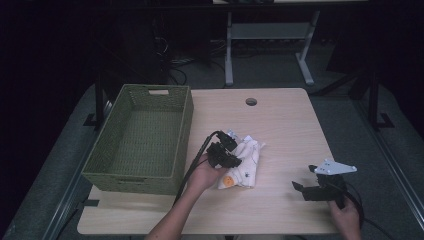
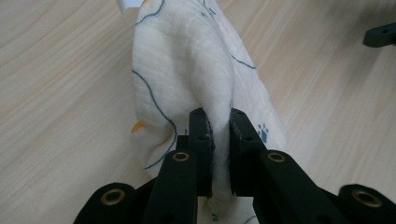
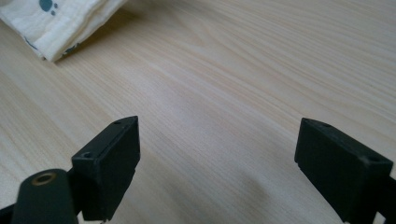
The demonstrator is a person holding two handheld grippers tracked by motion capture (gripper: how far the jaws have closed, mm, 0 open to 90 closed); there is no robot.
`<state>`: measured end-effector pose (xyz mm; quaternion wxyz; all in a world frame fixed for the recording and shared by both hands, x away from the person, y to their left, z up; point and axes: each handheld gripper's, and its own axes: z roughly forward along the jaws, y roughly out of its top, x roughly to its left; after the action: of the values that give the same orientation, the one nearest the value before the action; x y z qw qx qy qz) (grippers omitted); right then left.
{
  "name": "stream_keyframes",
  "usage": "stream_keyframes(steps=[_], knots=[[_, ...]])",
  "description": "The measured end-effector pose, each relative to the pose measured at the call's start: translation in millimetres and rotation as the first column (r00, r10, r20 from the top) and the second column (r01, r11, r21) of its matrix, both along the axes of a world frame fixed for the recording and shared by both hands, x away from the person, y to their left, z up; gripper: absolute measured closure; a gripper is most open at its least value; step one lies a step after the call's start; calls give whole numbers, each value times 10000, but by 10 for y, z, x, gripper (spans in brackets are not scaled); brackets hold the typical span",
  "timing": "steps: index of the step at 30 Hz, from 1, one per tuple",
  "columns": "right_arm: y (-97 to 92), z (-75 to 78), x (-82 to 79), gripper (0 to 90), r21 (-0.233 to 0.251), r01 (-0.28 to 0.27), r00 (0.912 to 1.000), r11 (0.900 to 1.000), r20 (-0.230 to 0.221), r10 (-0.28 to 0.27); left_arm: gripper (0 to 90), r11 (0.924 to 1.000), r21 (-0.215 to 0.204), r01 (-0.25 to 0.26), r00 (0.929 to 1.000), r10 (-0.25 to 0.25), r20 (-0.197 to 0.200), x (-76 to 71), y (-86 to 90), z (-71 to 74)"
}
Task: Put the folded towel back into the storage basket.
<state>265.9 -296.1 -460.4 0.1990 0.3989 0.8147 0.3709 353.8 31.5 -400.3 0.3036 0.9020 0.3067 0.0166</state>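
The left hand-held gripper (image 2: 219,140) has its jaws drawn narrow on a fold of the cream cloth (image 2: 187,70), the pads pinching a raised ridge of fabric between them. The cloth bunches and rises toward the grip, so it looks soft, thin and light, more like gauze or a small printed towel than anything stiff. It should lift with little effort but will droop and trail, and loose layers may slip out if only the outer ply is caught. A pinch on a gathered fold near the middle, as here, seems the safer hold; an edge grip would likely let the rest unfold and drag.

Seen from above, the left hand-held gripper (image 1: 226,152) sits at the cloth (image 1: 245,167) on its side toward the green woven basket (image 1: 137,137), and the cloth lies on the worktop (image 1: 285,130) just beside the basket's right wall, not touching it. The basket holds nothing that I can see.

The right hand-held gripper (image 1: 299,187) rests well apart from the cloth, on the side away from the basket. Its jaws stand wide with nothing but bare worktop (image 3: 224,84) between them, a corner of the cloth (image 3: 60,23) lying ahead of it.
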Motion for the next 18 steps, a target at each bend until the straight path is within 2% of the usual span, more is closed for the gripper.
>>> stream_keyframes(steps=[6, 10, 12, 18], knots=[[-12, -3, 3, 139, -8, 62, 10000, 10000, -14, -62, 827, 9987, -481, -180, 9995, 167, -269, -3, 135, 117], [-15, -3, 4, 139, -1, 94, 10000, 10000, 23, -94, 827, 9943, -1025, -279, 9972, 206, -713, 4, 284, 200], [-11, -4, 4, 139, 9, 87, 10000, 10000, -9, -87, 827, 9889, -1433, -399, 9953, 267, -928, 6, 368, 249], [-2, -5, 8, 139, -85, 116, 9999, 9999, -19, -116, 827, 9741, -2207, -501, 9939, 270, -1065, 9, 604, 464]])
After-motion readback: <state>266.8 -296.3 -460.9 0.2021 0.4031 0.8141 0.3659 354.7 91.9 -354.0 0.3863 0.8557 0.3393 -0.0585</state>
